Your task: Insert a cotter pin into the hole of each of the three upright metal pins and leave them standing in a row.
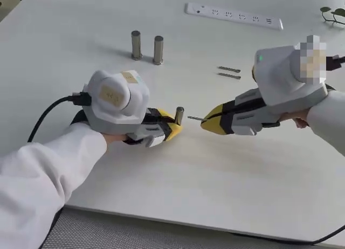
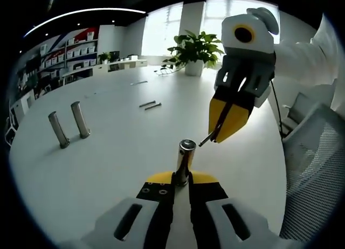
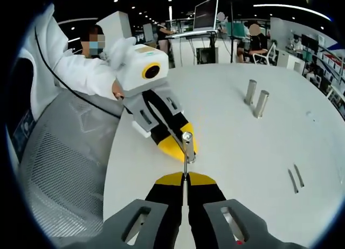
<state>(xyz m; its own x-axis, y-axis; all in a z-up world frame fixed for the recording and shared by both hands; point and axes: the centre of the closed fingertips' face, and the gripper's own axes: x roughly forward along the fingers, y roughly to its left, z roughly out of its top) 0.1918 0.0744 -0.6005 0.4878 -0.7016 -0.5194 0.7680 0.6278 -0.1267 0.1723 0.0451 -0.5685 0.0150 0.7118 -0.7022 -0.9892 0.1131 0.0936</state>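
In the head view, the left gripper [image 1: 173, 129] has its jaws clenched low on one upright metal pin [image 1: 179, 115], which stands on the desk [image 1: 178, 173]. Facing it, the right gripper [image 1: 206, 123] grasps a cotter pin [image 1: 195, 118] that juts from its jaw tips toward the top of the metal pin, apart from it. This looks like the first insertion. Two other metal pins [image 1: 136, 45] stand side by side well beyond the left jaws, and the spare cotter pins [image 1: 229, 69] lie beyond the right jaws.

In the left gripper view, the metal pin rises between the closed jaws with its top free above them. The cotter pin slants down from the right jaws, its tip near the pin's upper right side. The hole is too small to make out.

In the right gripper view, the cotter pin runs straight ahead from the shut jaws and lines up with the metal pin just beyond.

The next move likely calls for a short, level push along the cotter pin's own line, with the left jaws keeping the metal pin from tipping or turning. Bare desk lies open all around both jaws. The near desk edge sits behind them, well clear of the work.
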